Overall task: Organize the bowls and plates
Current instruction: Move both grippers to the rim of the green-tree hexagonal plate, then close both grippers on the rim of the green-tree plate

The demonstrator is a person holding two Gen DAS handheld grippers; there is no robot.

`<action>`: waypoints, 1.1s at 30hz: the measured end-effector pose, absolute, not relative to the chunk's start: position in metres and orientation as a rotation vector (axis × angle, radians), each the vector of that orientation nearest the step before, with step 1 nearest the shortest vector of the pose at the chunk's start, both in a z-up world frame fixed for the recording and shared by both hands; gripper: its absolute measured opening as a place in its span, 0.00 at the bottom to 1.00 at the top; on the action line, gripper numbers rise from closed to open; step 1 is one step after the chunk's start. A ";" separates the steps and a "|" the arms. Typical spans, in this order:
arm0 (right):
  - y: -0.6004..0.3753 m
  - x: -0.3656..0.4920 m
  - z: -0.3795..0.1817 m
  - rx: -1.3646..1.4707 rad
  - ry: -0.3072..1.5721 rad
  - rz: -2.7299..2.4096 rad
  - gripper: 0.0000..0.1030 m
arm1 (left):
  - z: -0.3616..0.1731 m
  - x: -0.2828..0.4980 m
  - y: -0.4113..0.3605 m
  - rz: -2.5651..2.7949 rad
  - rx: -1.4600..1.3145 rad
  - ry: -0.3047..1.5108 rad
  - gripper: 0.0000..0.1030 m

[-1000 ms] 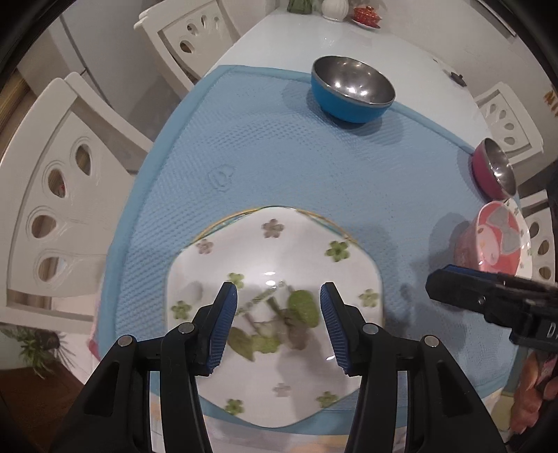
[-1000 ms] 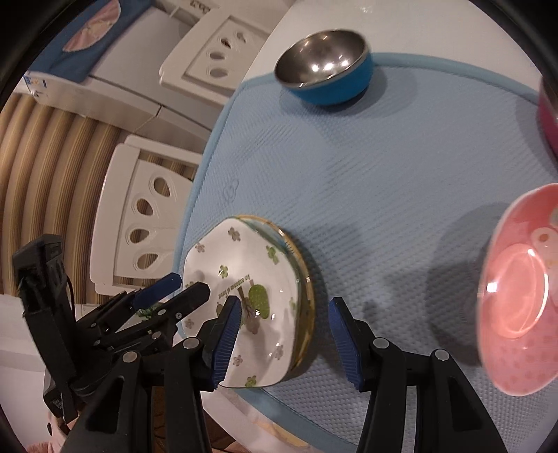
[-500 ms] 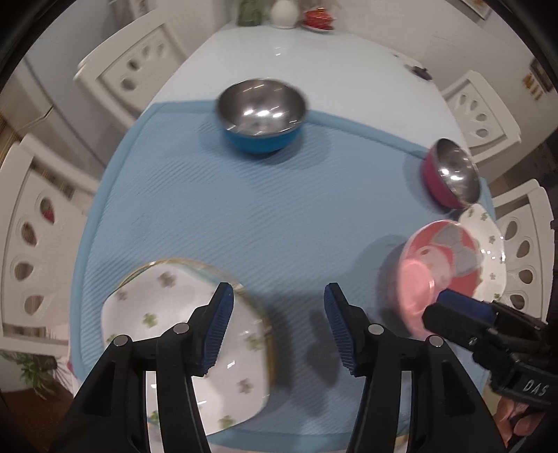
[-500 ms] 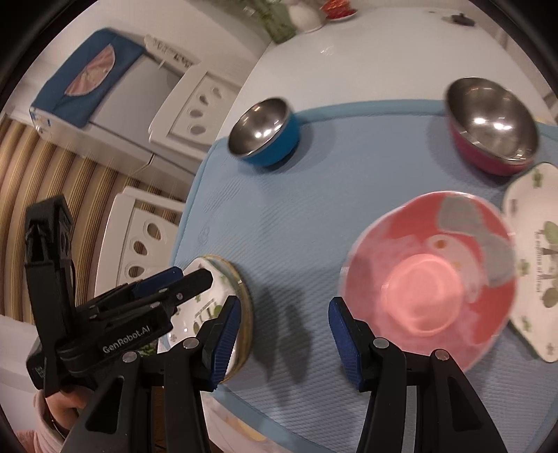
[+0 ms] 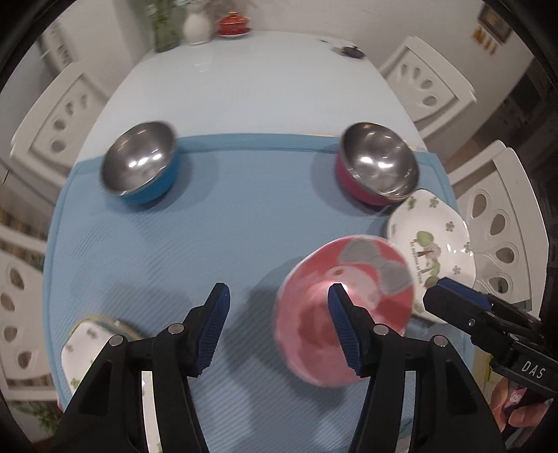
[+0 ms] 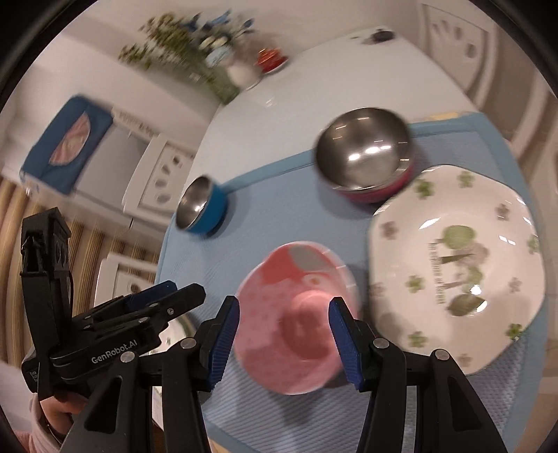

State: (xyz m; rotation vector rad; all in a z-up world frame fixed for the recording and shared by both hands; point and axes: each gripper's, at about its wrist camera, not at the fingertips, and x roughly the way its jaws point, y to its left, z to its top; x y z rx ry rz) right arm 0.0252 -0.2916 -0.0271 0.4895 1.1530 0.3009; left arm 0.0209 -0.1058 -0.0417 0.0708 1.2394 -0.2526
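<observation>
On the blue mat (image 5: pixel 244 226) sit a steel bowl with a blue outside (image 5: pixel 139 160) at back left and one with a red outside (image 5: pixel 378 163) at back right. A pink cartoon bowl (image 5: pixel 348 296) stands at front right, beside a white clover plate (image 5: pixel 432 244). Two stacked plates (image 5: pixel 90 341) lie at front left. My left gripper (image 5: pixel 279 306) hovers over the mat with its jaws opening; only its right finger overlaps the pink bowl's rim. My right gripper (image 6: pixel 284 313) hangs open above the pink bowl (image 6: pixel 293 331), not pressing it. The clover plate (image 6: pixel 457 265) lies to its right.
The white table (image 5: pixel 244 87) runs on beyond the mat to a vase (image 5: pixel 197 28) and a red dish (image 5: pixel 232 26) at its far end. White chairs (image 5: pixel 429 87) stand along both sides. A hand (image 6: pixel 59 414) holds the left gripper's handle.
Both grippers have swung right, away from the stacked plates at front left, and now sit over the pink bowl. The left jaws have widened.
</observation>
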 end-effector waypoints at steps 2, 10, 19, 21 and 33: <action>-0.310 0.024 -0.030 0.522 1.146 0.268 0.50 | -0.043 0.029 -0.123 -0.269 0.090 1.243 0.55; -0.382 0.024 -0.034 0.556 1.129 0.125 0.57 | -0.053 0.050 -0.193 -0.343 0.130 1.258 0.56; -0.446 0.024 -0.049 0.622 1.139 -0.005 0.60 | -0.085 0.066 -0.248 -0.380 0.260 1.343 0.56; -0.453 0.026 -0.054 0.620 1.152 -0.029 0.67 | -0.092 0.069 -0.257 -0.393 0.273 1.360 0.56; -0.473 0.039 -0.088 0.605 1.269 -0.086 0.73 | -0.122 0.075 -0.280 -0.402 0.346 1.423 0.56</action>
